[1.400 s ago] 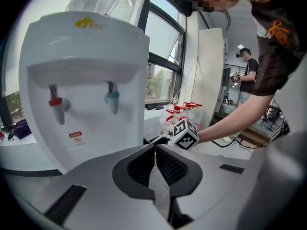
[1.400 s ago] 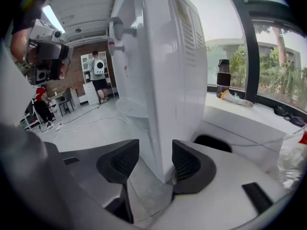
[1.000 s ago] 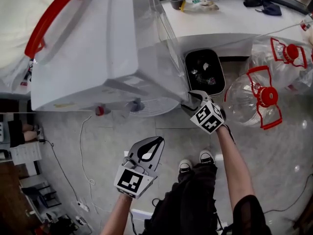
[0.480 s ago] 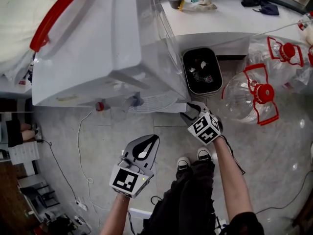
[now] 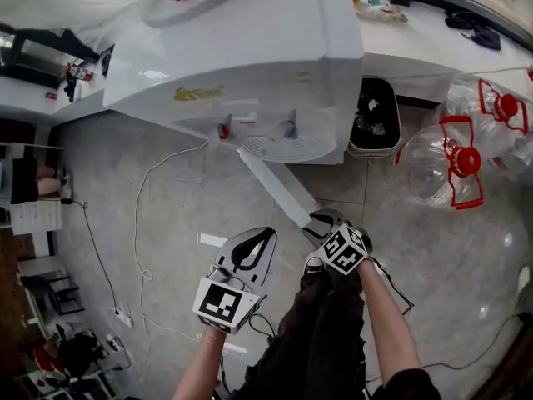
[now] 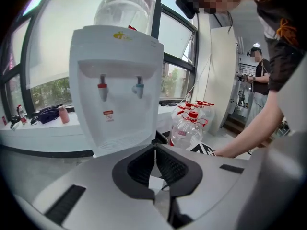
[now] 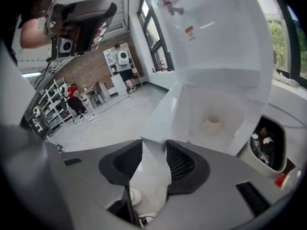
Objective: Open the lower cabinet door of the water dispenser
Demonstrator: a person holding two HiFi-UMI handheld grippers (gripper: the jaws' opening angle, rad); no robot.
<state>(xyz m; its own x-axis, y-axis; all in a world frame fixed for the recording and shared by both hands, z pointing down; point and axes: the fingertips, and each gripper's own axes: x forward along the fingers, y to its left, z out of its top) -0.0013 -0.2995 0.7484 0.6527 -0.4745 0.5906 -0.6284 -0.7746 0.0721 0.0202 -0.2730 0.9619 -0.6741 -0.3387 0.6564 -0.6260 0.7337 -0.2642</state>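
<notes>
The white water dispenser (image 5: 250, 48) stands ahead with red and blue taps (image 6: 117, 80). Its lower cabinet door (image 5: 275, 186) is swung well out towards me, and the white compartment (image 7: 216, 114) behind it shows a small pale cup. My right gripper (image 5: 321, 221) is at the door's free edge. Its jaws are closing, and the door edge (image 7: 158, 128) sits between them against both pads. My left gripper (image 5: 265, 238) hangs over the floor to the left of the door. It is shut and empty, with its tips meeting (image 6: 154, 152).
Large clear water bottles (image 5: 437, 165) with red caps and handles lie on the floor to the right. A black bin (image 5: 375, 115) stands beside the dispenser under a white counter (image 5: 416, 40). A white cable (image 5: 150, 190) runs over the floor at left. My legs are right below the grippers.
The right gripper has drawn back towards me with the door edge, and the door has swung from nearly closed to wide open. The left gripper shifted a little.
</notes>
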